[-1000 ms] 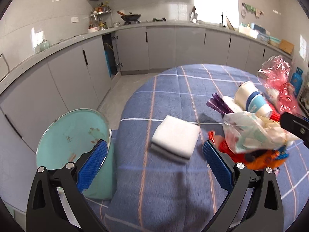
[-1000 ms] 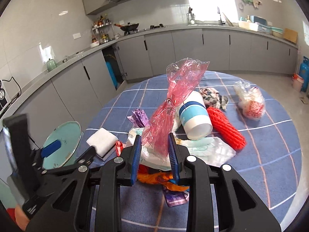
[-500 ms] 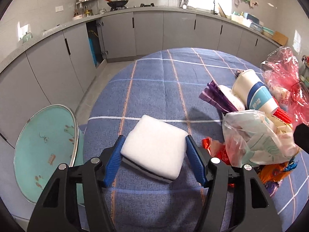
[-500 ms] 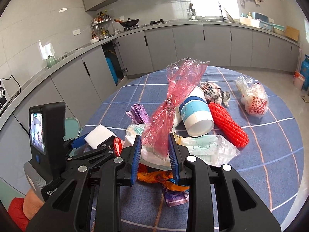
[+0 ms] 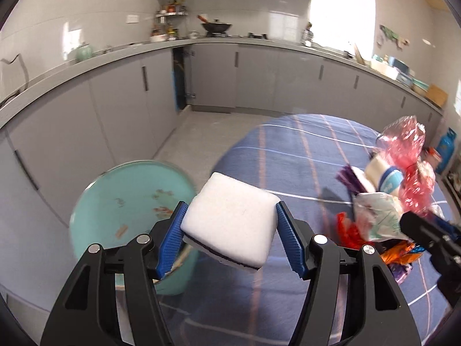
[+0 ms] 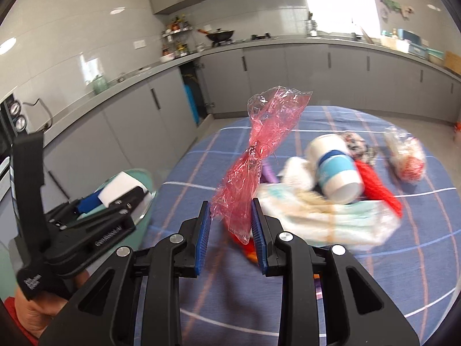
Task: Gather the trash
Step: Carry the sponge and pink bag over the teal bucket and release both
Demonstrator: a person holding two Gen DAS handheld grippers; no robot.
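Sponge (image 5: 230, 219), white, clamped between left gripper (image 5: 230, 239) jaws, lifted off the table (image 5: 288, 158), beside teal bin (image 5: 126, 201). Right wrist view: right gripper (image 6: 230, 230) jaws nearly closed, pinching red plastic wrapper (image 6: 253, 161); blurred trash pile (image 6: 331, 190), probably cup and bags, on table.

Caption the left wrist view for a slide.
Left gripper carries a white sponge beside the teal bin, trash pile waiting on the blue tablecloth.
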